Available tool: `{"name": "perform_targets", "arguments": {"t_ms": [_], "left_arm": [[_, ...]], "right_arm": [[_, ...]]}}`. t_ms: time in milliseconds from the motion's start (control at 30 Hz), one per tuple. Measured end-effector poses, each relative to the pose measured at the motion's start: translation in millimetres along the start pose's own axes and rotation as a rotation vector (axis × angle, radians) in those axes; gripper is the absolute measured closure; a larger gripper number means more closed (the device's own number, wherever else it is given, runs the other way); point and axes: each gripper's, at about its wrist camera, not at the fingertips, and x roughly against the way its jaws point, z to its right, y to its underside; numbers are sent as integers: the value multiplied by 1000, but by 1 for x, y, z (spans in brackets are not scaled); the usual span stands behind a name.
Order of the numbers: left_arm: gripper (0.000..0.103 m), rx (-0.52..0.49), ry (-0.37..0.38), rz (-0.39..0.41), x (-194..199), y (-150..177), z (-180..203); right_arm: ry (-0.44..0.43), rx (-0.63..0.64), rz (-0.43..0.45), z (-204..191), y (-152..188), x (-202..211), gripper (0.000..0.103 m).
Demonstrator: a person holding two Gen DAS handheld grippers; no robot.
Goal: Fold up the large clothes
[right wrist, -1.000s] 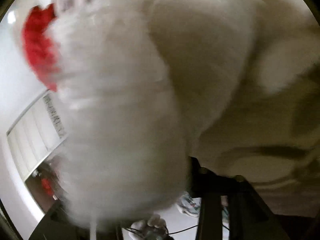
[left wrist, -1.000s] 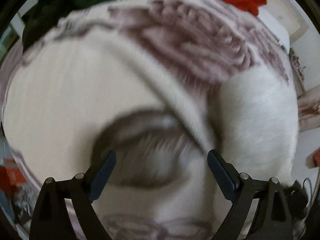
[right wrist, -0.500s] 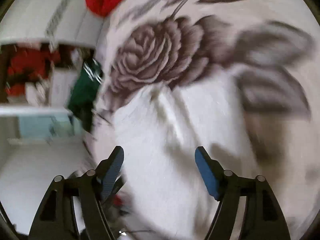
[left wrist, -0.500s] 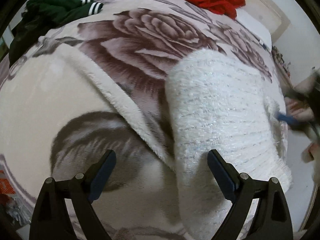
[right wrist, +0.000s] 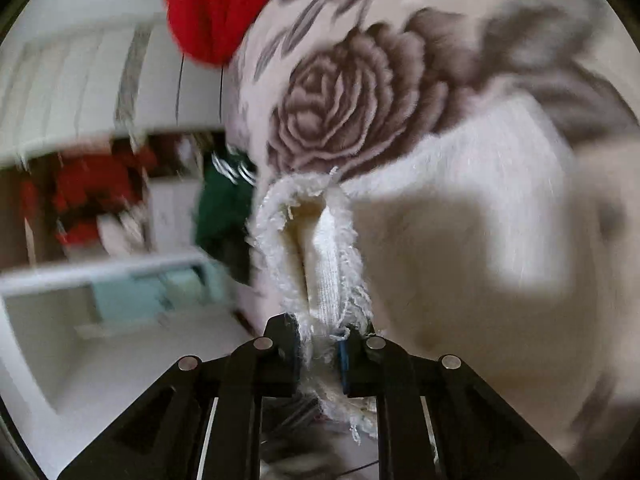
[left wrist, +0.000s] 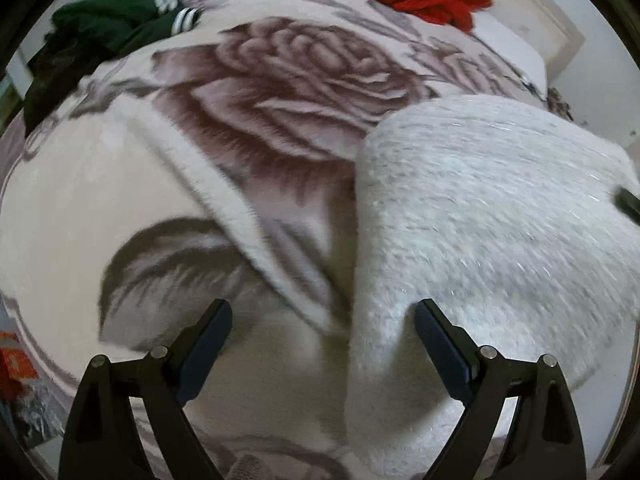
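step: mid-fold | white sweater (left wrist: 480, 208) lying on rose blanket (left wrist: 280, 92); right gripper (right wrist: 322, 354) pinching fringed hem; left gripper (left wrist: 324, 332) spread, empty | next: probably carry hem across, left pinning

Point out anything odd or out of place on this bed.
The white sweater's edge, pinched in the right hand-held gripper, is frayed, loose threads hanging. A flap of the rose blanket is turned back.
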Motion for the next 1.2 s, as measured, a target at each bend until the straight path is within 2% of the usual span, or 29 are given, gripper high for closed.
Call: {"name": "perform_targets", "arguments": {"t_ms": [100,167,233,267,300,333,367,467,567,633,700,733,767,900,933,1000,1033,1100,1167,1200], "left_arm": [[10,-67,-6,10,2,-2,29],[9,-102,-13,10,1,-5,42],[7,-126,-7,5,0,-8,52],[6,-134,3,1,-2,-10,55],[5,-141,17,-3,-3,-11,59],[3,-149,35,-11,-6,-12,64],[3,-157,39,-15,-9,-13,69],[3,-229,24,-34,-24,-12,90],[1,-276,32,-67,-41,-8,102],[0,-277,27,-69,-45,-11,104],[0,-275,6,-57,-40,-16,101],[0,-271,0,-52,-37,-17,100],[0,-263,-11,-47,-34,-18,98],[0,-219,-37,-25,-21,-19,83],[0,-208,-38,-27,-22,-19,80],[0,-186,-33,-36,-29,-19,75],[0,-180,-30,-38,-31,-19,74],[0,-195,-36,-37,-34,-19,76],[0,-225,-48,-45,-30,-20,79],[0,-241,-62,-32,-22,-20,81]], "right_arm": [[-73,-171,27,20,23,35,89],[-13,-154,70,18,28,45,89],[87,-102,114,16,22,59,90],[198,-44,160,15,14,67,90],[269,2,177,15,7,70,90],[400,73,206,19,-5,68,90],[460,88,207,27,-12,65,90],[637,116,130,77,-43,22,90],[744,161,77,115,-58,-30,90],[725,163,134,119,-62,-34,88],[662,134,128,116,-63,-24,83],[616,113,111,115,-63,-15,74],[554,97,96,115,-62,-2,61],[449,71,124,109,-44,42,40],[443,66,122,110,-38,49,30],[425,84,107,109,-29,52,27],[430,107,93,110,-25,47,27],[516,165,29,117,-20,23,25],[616,203,-45,131,-19,-2,15],[610,191,-47,132,-20,-3,15]]}}
